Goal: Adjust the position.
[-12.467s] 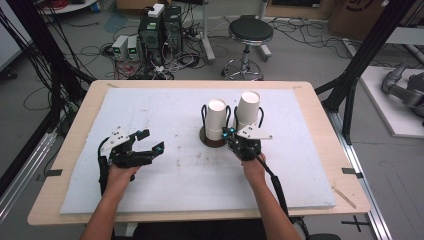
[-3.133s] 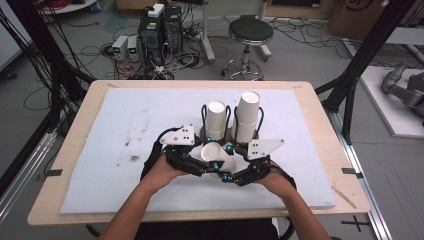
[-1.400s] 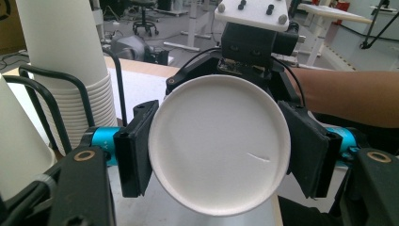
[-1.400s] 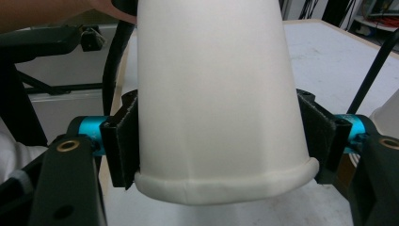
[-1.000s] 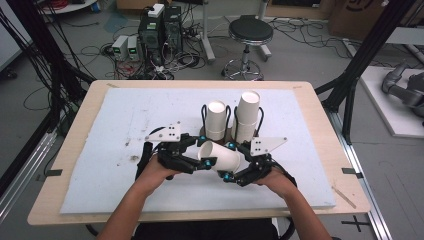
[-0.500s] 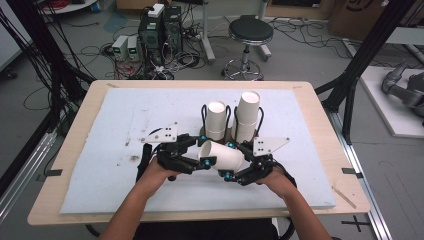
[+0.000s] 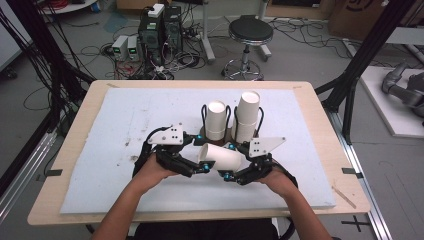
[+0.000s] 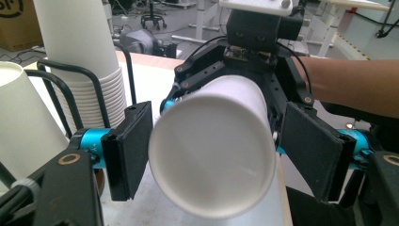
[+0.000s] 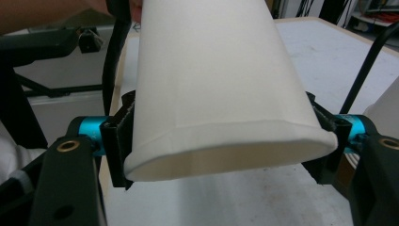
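White table mat [image 7: 110,130] is lying beneath both grippers. Right gripper [image 9: 226,141] is clamping the paper cup's [image 7: 221,156] rim; left gripper [image 8: 211,155] jaws, just opening, are flanking its base without contact.

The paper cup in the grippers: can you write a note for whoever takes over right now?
Right gripper: shut on the paper cup, squeezing its rim end, cup lying sideways above the table.
Left gripper: jaws have just been opening; they stand either side of the cup's bottom, pads clear of it.
Two cup stacks stand upside down in the wire rack behind.
Done: one cup is out of the rack.
Left: probably setting this cup down.
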The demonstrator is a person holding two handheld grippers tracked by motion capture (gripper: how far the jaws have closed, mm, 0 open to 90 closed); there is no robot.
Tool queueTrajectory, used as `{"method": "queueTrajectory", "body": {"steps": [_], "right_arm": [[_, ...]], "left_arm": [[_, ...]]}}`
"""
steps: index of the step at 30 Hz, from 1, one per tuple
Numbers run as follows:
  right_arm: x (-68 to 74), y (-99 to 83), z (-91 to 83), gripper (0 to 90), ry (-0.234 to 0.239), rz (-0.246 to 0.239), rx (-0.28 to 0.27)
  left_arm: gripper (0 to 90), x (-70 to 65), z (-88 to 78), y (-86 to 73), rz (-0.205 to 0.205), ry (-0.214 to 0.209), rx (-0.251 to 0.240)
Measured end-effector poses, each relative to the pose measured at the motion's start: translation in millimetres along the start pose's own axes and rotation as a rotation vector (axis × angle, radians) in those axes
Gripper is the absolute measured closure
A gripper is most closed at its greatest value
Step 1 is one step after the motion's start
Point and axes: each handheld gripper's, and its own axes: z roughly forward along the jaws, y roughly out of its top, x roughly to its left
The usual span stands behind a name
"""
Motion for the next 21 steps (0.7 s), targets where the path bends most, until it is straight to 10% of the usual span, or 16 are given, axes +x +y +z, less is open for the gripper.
{"method": "queueTrajectory", "body": {"steps": [12, 21], "right_arm": [[1.4, 0.4, -0.9, 28.8, 0.050, -0.028, -0.003], [2.1, 1.2, -1.8, 20.4, 0.051, 0.028, -0.054]], "left_arm": [[33.6, 1.0, 4.6, -6.2, -0.001, -0.076, 0.030], [35.0, 4.2, -1.7, -13.4, -0.047, -0.097, -0.093]]}}
